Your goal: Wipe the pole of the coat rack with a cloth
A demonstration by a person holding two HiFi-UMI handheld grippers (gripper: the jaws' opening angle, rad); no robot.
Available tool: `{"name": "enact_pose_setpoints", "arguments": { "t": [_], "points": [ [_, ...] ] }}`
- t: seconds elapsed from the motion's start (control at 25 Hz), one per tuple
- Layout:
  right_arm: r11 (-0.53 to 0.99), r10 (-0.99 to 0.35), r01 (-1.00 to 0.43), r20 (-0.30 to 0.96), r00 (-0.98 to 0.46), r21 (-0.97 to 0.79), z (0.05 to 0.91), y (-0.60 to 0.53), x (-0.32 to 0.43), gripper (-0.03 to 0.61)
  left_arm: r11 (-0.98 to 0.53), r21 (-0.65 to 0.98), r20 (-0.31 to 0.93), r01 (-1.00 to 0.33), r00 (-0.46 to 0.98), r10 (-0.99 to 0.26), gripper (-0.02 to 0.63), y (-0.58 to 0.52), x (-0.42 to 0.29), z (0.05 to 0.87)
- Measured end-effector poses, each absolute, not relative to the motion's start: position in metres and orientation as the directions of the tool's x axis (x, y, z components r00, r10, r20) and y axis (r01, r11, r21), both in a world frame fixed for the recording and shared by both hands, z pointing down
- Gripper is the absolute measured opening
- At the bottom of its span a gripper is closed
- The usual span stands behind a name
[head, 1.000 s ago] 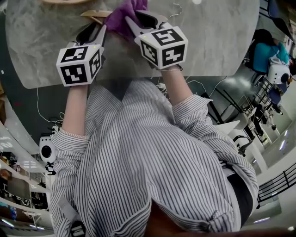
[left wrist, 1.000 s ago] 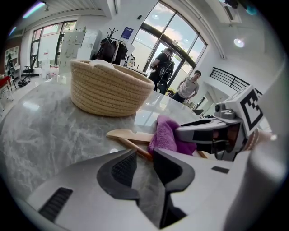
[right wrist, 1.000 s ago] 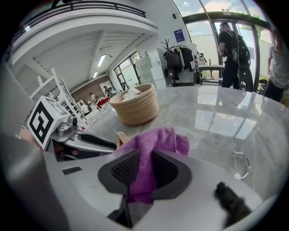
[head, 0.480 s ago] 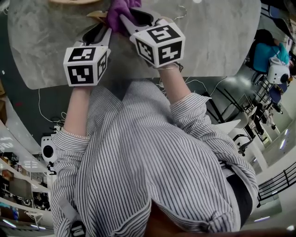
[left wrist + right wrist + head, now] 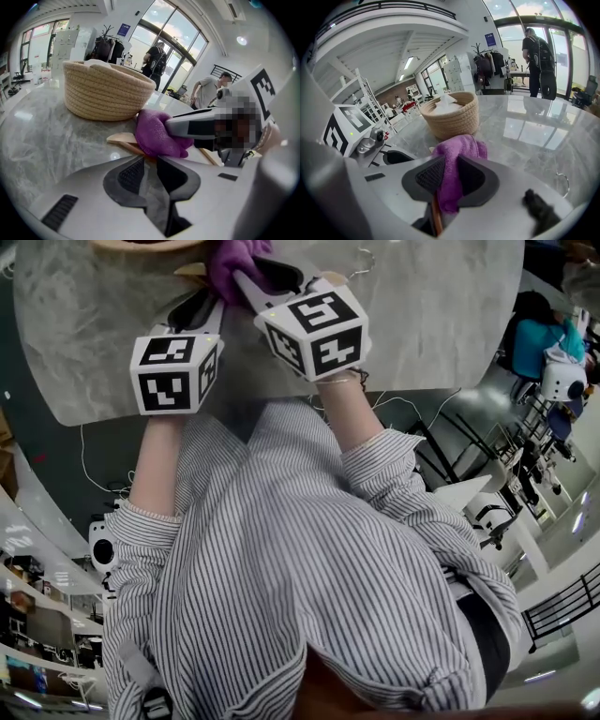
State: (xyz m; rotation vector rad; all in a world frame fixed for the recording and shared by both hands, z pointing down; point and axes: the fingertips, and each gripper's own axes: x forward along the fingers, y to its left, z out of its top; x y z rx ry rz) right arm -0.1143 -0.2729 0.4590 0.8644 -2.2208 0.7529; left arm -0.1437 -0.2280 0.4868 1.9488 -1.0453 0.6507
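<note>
Right gripper view, right gripper (image 5: pixel 450 165) clamps purple cloth (image 5: pixel 462 146)

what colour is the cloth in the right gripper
Purple. The cloth shows best in the right gripper view, clamped in the right gripper.

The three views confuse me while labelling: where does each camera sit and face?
Head view: on the person's head, down at table, both forearms, shirt.
Left gripper view: on left gripper, along its empty, closing jaws toward purple cloth.
Right gripper view: on right gripper, jaws shut on that cloth.
Shared: both gripper views show the basket.
</note>
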Motion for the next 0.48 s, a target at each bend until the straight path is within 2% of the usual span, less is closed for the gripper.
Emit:
{"name": "enact_pose_setpoints", "arguments": {
  "t": [0.16, 0.48],
  "points": [
    [0.621, -0.382, -0.737, 0.718, -0.582, -0.267, 0.457, -0.271, -0.112, 0.089, -0.351, 0.458, 0.709, -0.817, 0.574, -0.410, 0.091, -0.225, -0.142, 0.482],
    [0.623, -0.390, -0.733, 0.705, -0.593, -0.272, 0.447, -0.259, -0.113, 0.089, -0.356, 0.446, 0.722, -0.821, 0.565, -0.399, 0.092, -0.220, -0.155, 0.482]
  ]
}}
